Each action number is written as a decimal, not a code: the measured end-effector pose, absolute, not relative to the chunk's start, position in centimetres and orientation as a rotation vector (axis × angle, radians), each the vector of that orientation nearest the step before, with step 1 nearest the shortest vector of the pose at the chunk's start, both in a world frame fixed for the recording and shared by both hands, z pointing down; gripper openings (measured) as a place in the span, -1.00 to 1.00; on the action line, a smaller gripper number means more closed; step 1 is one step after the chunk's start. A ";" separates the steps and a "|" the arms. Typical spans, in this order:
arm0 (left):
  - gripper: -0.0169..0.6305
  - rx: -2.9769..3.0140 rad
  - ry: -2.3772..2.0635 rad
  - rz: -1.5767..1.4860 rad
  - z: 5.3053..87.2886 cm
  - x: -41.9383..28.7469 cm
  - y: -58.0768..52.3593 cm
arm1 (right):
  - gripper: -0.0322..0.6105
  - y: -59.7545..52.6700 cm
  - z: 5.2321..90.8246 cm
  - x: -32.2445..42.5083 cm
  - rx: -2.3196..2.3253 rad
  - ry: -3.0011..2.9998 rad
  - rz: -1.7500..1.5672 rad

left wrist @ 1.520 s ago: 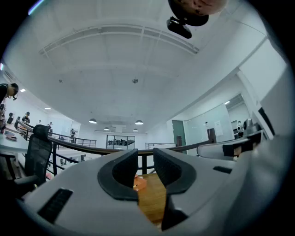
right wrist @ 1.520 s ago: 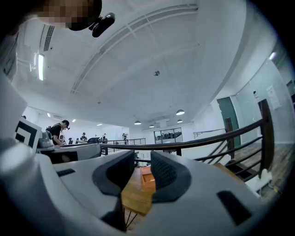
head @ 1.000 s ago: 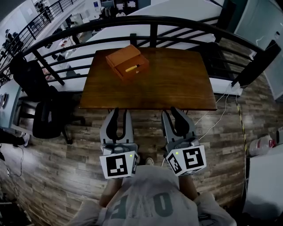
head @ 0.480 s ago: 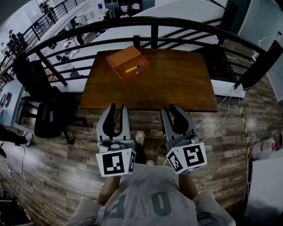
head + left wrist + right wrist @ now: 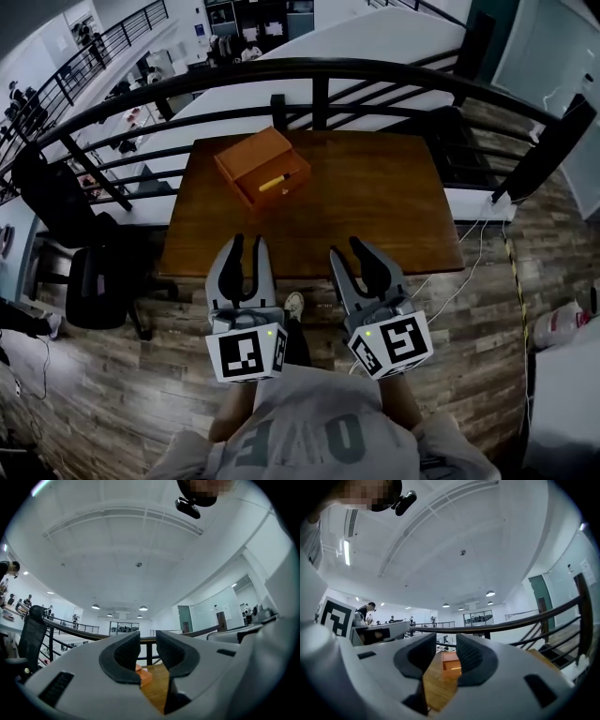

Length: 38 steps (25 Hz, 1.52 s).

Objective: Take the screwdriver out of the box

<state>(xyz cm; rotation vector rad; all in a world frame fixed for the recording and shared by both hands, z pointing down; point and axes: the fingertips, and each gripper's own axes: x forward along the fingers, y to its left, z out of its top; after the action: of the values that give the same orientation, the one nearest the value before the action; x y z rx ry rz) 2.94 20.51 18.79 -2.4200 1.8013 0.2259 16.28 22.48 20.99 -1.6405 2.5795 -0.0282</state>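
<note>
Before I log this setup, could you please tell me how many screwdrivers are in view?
1. The screwdriver lies in the open part of the box, at the far left of the table. Its yellow handle shows. More could be hidden deeper inside the box.

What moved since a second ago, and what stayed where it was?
Both grippers moved forward. The left gripper and the right gripper now reach the near edge of the table. Neither has taken hold of anything, and the right gripper's jaws are opening with nothing between them. The screwdriver stays in the open box.
</note>
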 end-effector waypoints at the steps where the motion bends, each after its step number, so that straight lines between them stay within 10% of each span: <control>1: -0.64 -2.426 1.798 0.226 18.9 2.9 19.4 | -0.52 21.3 21.0 16.3 -1.645 2.579 -0.025; 38: -0.63 -2.514 1.868 0.073 21.0 0.1 -8.9 | -0.47 -8.0 20.9 13.1 -1.635 2.743 -0.106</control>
<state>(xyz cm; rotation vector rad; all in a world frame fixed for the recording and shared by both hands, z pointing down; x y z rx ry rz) 0.10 -8.89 21.03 -2.5144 1.8684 0.0733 13.09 -8.01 20.94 -1.6348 2.7431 -0.1056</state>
